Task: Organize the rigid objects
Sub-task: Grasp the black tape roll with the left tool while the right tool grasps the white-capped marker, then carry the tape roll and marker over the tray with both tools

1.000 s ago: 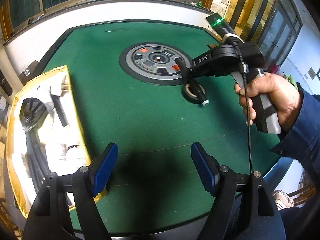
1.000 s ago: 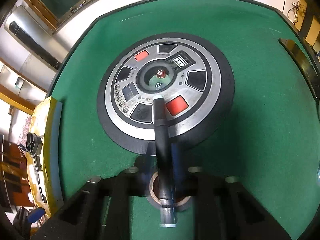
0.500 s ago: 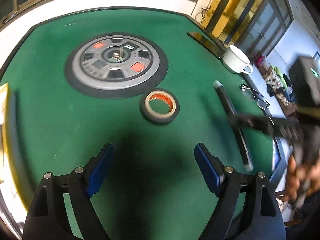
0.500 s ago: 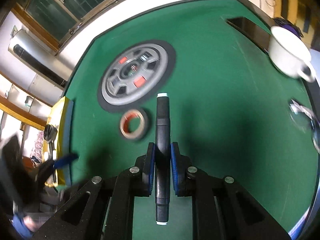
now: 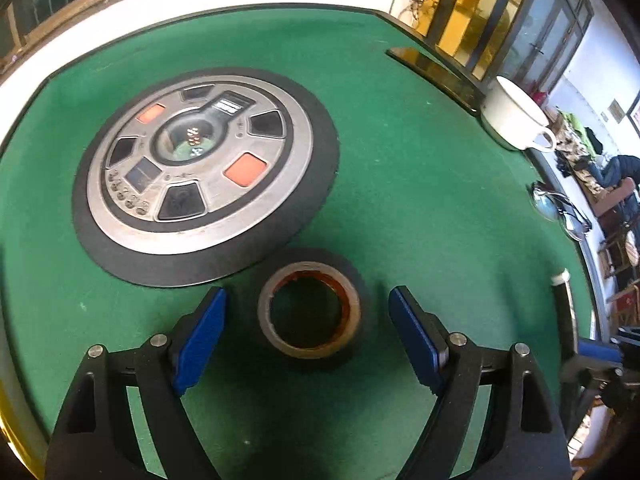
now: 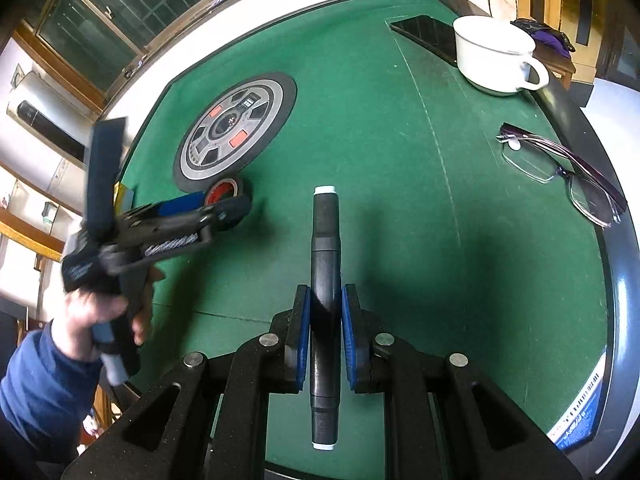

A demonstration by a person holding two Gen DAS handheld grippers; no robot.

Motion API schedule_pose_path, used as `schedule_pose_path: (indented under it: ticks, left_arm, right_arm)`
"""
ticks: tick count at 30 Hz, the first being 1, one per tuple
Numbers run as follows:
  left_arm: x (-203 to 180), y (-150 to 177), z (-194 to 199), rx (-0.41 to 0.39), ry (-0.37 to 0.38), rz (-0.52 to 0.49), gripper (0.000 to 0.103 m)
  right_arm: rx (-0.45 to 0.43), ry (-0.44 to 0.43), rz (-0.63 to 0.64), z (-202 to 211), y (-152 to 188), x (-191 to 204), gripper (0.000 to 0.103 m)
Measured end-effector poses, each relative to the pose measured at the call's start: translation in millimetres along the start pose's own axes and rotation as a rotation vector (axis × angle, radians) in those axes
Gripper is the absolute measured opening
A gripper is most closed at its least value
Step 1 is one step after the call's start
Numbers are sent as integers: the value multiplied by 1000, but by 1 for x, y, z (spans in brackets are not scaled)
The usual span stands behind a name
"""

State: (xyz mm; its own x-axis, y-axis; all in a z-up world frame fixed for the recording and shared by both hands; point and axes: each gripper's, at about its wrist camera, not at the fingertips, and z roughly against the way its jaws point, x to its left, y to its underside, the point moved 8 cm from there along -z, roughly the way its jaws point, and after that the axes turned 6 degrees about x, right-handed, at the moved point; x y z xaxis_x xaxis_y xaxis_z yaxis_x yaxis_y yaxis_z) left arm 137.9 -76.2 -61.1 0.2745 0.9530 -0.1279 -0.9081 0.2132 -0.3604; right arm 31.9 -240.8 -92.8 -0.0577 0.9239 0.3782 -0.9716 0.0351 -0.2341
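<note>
A black tape roll (image 5: 312, 312) with an orange core lies flat on the green felt, just in front of the round control panel (image 5: 204, 176). My left gripper (image 5: 308, 332) is open, its blue pads either side of the roll and not touching it. It also shows in the right wrist view (image 6: 192, 216), by the tape roll (image 6: 228, 196). My right gripper (image 6: 325, 332) is shut on a black marker (image 6: 325, 272) with white ends, held level above the felt. That marker's tip shows at the right edge of the left wrist view (image 5: 560, 280).
A white cup (image 6: 494, 54) and a dark phone (image 6: 424, 34) sit at the far right of the table. Glasses (image 6: 560, 164) lie near the right rim. A yellow box edge (image 5: 8, 432) shows at the far left.
My left gripper has moved forward so the tape roll now lies between its open pads. My right gripper has carried the marker back and to the right, away from the panel.
</note>
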Motion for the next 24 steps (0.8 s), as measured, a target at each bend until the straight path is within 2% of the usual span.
schedule_pose_path:
  ticks: [2,7,13,18,24]
  left_arm:
    - [3,5,4,-19,-21,-5,62]
    - [8,33,15,-11,-25,9,62]
    - [16,96,43,-29,-15,11,62]
    - [18,107,60,-54,-23,8,62]
    - [35,104,91,-132,-54,25,62]
  right_arm:
    - [6,-4,4,-1,1,2,14]
    - [33,-22,31,-12,3,13,14]
    - [60,-44,104,-27,4,44,14]
    - [89,-62,146,-40,9,71,13]
    - [101,-85,217,-49,13,109,13]
